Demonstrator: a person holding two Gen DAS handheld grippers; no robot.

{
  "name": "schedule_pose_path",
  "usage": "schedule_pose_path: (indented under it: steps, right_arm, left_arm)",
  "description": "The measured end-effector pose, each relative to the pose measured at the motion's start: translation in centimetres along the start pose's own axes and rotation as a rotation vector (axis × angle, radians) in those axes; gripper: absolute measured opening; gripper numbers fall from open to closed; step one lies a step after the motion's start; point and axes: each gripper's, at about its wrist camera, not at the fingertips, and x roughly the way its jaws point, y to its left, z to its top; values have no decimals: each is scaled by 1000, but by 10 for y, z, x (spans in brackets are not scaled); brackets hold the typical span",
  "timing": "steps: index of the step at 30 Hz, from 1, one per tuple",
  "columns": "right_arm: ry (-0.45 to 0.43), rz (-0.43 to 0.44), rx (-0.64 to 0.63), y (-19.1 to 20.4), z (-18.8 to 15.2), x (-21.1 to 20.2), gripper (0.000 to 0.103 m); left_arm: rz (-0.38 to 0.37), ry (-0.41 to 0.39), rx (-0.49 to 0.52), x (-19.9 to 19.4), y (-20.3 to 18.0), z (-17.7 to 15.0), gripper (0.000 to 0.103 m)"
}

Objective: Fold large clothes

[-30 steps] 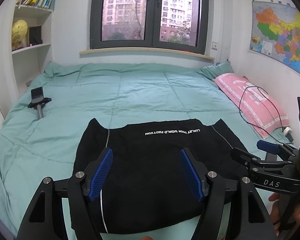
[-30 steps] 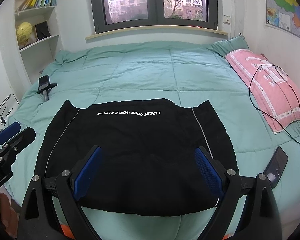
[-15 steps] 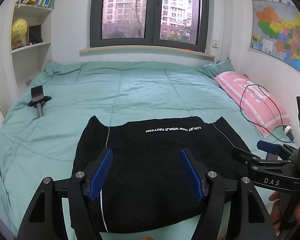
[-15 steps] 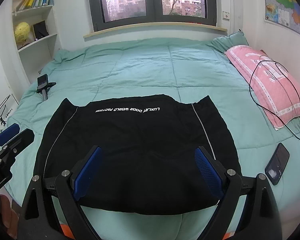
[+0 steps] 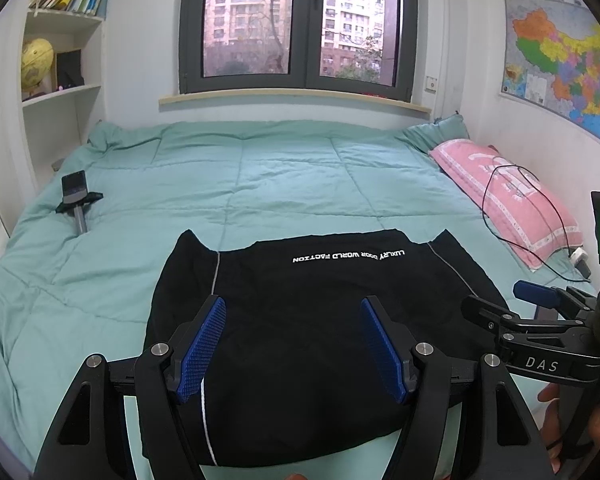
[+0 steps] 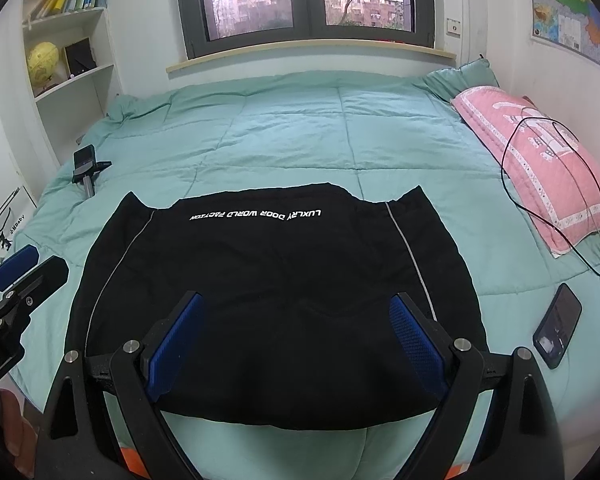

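A black garment point(image 5: 300, 312) with white lettering and thin white side stripes lies folded flat on the green quilt point(image 5: 260, 184), near the bed's front edge; it also shows in the right wrist view point(image 6: 276, 280). My left gripper point(image 5: 292, 344) is open and empty, held above the garment's near left part. My right gripper point(image 6: 296, 340) is open and empty above the garment's near edge. Each gripper shows at the side of the other's view: the right one point(image 5: 540, 320) and the left one point(image 6: 16, 280).
A pink pillow point(image 6: 540, 160) with a black cable point(image 6: 556, 168) lies at the right. A phone point(image 6: 558, 330) lies on the quilt right of the garment. A phone on a small stand point(image 5: 76, 200) sits at the left. Shelves stand at the far left.
Both grippers have drawn back and risen slightly from the garment. The garment has not moved, and both stay open.
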Motion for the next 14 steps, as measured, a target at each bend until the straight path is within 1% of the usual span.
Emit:
schedule_pose_path:
  steps: [2,5,8,12,14]
  right_arm:
    - [2,0,-3,0,0,1,94]
    - [3,0,-5,1,-1,1,94]
    - [7,1,-1,0,-1,2,94]
    - [11,1,-8,1,-2,4,94]
    - [11,-2,-13,2,-2,4,94]
  left_arm:
    - [4,1,7,1,0,0,71]
    - [35,-9,21,0,3,1,71]
    - [51,-17,6,-1,11,2,71]
    - [60,-72,2,-9,16,2,71]
    - [61,-71,15,-10,15,3,71]
